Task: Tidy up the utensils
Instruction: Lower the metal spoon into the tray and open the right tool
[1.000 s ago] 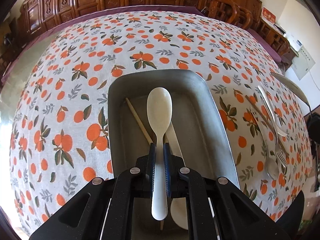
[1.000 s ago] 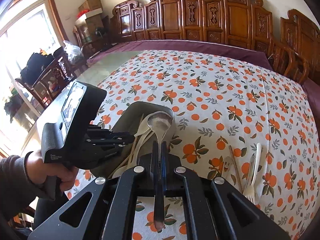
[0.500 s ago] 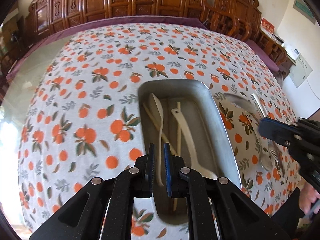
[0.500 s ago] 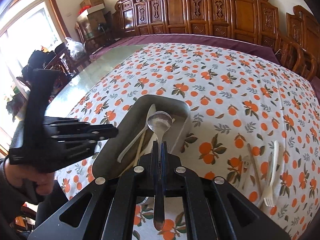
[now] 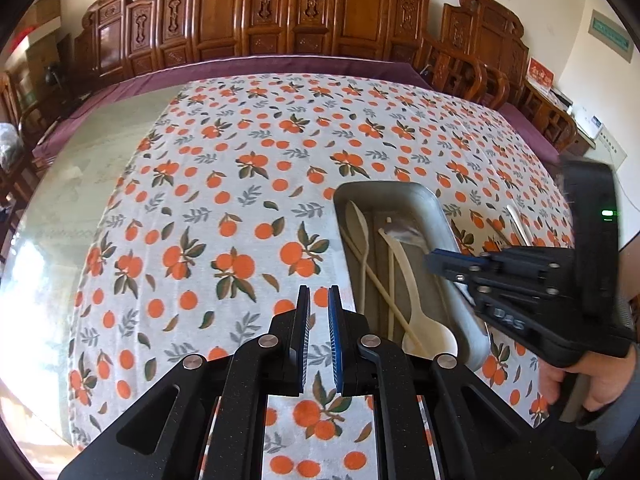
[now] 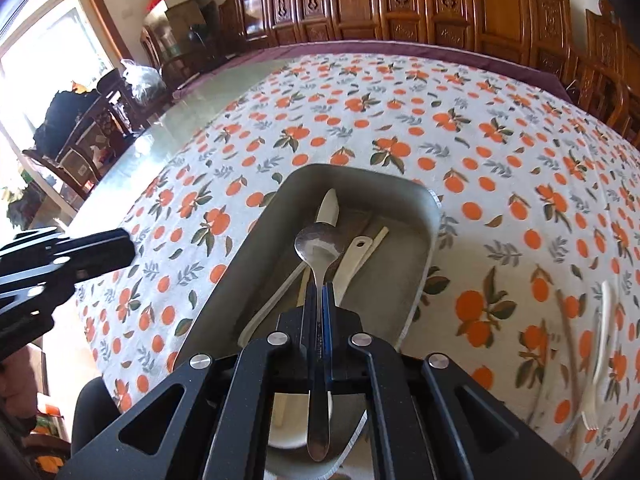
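My right gripper (image 6: pixel 319 290) is shut on the handle of a metal spoon (image 6: pixel 318 242), whose bowl hangs over the metal tray (image 6: pixel 360 172). Two white spoons (image 6: pixel 329 210) (image 6: pixel 356 256) and chopsticks (image 5: pixel 376 276) lie inside the tray (image 5: pixel 384 186). My left gripper (image 5: pixel 319 294) is shut with nothing between its fingers. It hovers over the orange-print tablecloth, to the left of the tray. In the left wrist view the right gripper (image 5: pixel 434 260) reaches over the tray from the right, held by a person's hand (image 5: pixel 592 380).
A white fork (image 6: pixel 604 340) and a chopstick (image 6: pixel 568 340) lie on the cloth right of the tray. Carved wooden chairs (image 5: pixel 280 12) line the far side of the table. The left gripper (image 6: pixel 124 250) shows at the left edge of the right wrist view.
My left gripper let go of a white spoon into the tray, then moved up and left off the tray. My right gripper came down over the tray with the metal spoon.
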